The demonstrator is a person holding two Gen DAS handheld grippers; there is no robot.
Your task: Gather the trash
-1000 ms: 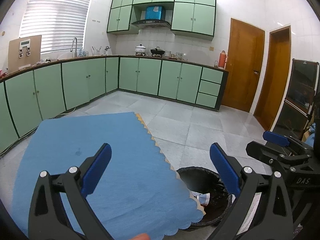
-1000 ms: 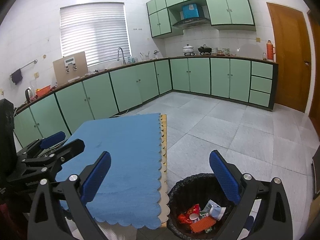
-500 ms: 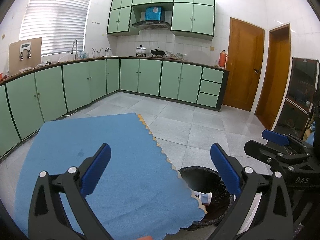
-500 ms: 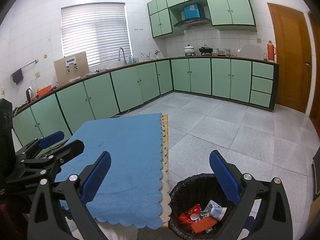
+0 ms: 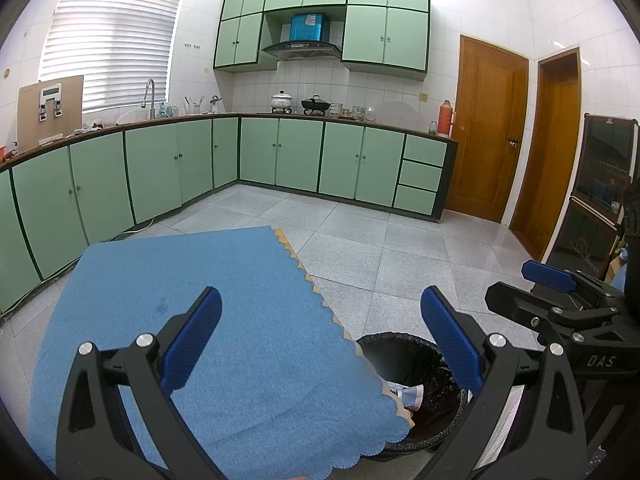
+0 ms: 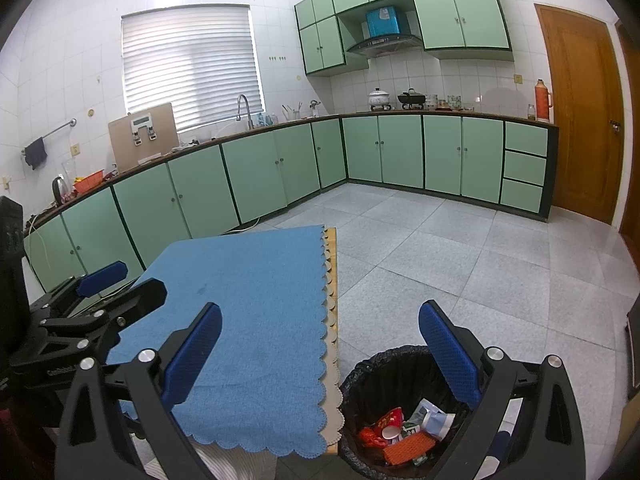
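Your left gripper (image 5: 320, 336) and right gripper (image 6: 320, 352) have lifted slightly, both released and empty, above the bare blue cloth (image 6: 248, 320) beside the bin (image 6: 400, 408) of trash (image 6: 404, 432), so collecting looks finished.

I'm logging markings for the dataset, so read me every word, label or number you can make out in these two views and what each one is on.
"DAS" on the right gripper body, seen from the left wrist view.
"Can..." on the left gripper body; the rest is too blurred.
Blue box above the hood: label unreadable.
Wrappers in the bin: print too small to read.
Panel on the counter: display unreadable.
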